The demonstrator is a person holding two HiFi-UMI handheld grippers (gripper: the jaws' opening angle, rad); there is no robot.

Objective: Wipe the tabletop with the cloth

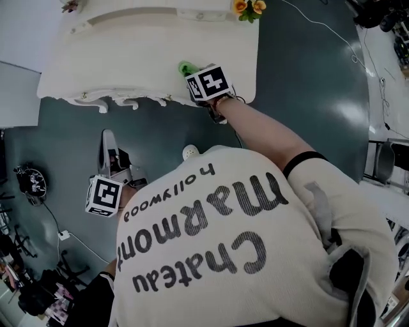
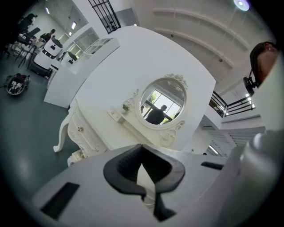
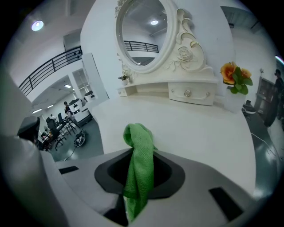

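White tabletop (image 3: 191, 128), teal floor (image 1: 307, 96) — right hand-held gripper (image 3: 140, 179) pinching green cloth (image 3: 138, 146), left hand-held gripper (image 2: 144, 177) pressed together

In the head view the tabletop (image 1: 147, 57) spans the upper frame, with flowers (image 1: 248, 7) at its upper right corner. The right gripper (image 1: 193, 75) sits over its lower right edge, the cloth (image 3: 138, 168) between the jaws. The left gripper (image 1: 109, 144) hangs at lower left over the floor (image 1: 307, 96), apart from the tabletop. In the right gripper view the mirror (image 3: 144, 33) stands behind the tabletop at upper centre.
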